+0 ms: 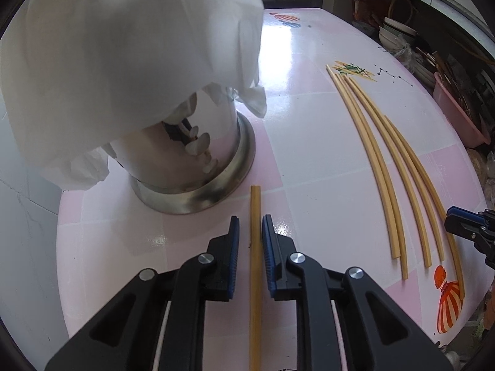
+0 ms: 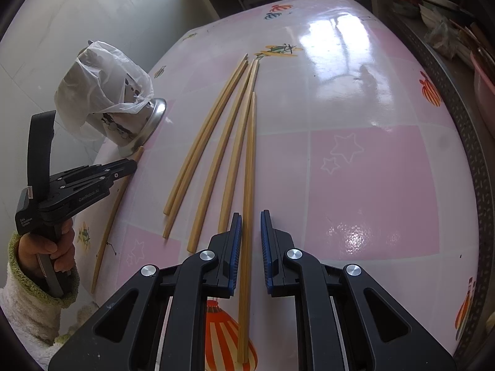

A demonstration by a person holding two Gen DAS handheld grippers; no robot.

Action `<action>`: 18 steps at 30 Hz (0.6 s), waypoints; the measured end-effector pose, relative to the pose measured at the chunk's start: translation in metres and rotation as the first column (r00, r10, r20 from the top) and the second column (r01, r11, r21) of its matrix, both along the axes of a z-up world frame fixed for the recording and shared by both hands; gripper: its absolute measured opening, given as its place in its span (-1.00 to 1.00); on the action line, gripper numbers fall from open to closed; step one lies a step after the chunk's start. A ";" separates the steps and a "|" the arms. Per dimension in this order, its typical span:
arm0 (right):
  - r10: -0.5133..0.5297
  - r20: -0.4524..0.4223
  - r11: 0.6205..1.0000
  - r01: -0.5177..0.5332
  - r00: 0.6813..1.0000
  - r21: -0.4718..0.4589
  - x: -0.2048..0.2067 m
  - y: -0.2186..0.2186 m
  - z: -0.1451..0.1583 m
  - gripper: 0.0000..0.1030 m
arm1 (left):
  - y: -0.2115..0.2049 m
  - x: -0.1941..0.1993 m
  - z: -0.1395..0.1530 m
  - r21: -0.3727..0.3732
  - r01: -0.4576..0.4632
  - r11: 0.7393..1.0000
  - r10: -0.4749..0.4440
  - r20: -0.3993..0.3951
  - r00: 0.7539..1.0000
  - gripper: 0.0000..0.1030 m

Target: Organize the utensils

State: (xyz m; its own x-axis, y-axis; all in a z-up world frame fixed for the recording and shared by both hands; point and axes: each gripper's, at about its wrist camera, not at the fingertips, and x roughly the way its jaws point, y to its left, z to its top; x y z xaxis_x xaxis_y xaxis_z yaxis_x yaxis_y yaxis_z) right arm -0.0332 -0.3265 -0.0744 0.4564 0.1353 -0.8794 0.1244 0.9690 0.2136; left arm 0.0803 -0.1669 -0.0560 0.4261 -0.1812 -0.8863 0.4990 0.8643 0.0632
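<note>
My left gripper (image 1: 250, 227) is open, its jaws on either side of a single bamboo chopstick (image 1: 255, 262) that lies on the pink table. A steel utensil holder (image 1: 198, 167) draped with a white plastic bag (image 1: 123, 61) stands just ahead of it. My right gripper (image 2: 251, 225) is open, straddling another chopstick (image 2: 247, 216). Several more chopsticks (image 2: 213, 142) lie fanned out to its left. The left gripper (image 2: 123, 167) also shows in the right wrist view, over its chopstick (image 2: 114, 213) near the holder (image 2: 136, 123).
The table is covered by a pink and white checked cloth (image 2: 371, 185) with balloon prints. Shelves with bowls and a pink basin (image 1: 458, 114) stand beyond the table's right edge. A tiled wall (image 2: 62, 15) is at the left.
</note>
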 end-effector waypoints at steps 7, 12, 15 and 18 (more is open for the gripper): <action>0.016 0.019 1.000 -0.015 1.000 -0.022 0.009 -0.005 0.014 -0.68 | 0.003 0.000 0.000 -0.028 -0.006 1.000 0.006 0.008 1.000 -0.88; 0.047 0.025 0.994 -0.044 0.999 -0.100 0.034 -0.002 0.024 -0.66 | 0.015 -0.002 0.000 -0.058 -0.019 0.998 0.019 0.002 1.000 -0.88; 0.079 0.022 0.988 -0.076 0.997 -0.135 0.050 0.005 0.022 -0.66 | 0.021 -0.003 0.001 -0.068 -0.019 0.997 0.019 -0.003 1.000 -0.88; 0.102 0.004 0.980 -0.100 0.995 -0.172 0.066 0.012 0.017 -0.66 | 0.024 -0.004 0.001 -0.077 -0.016 0.997 0.016 -0.005 1.000 -0.88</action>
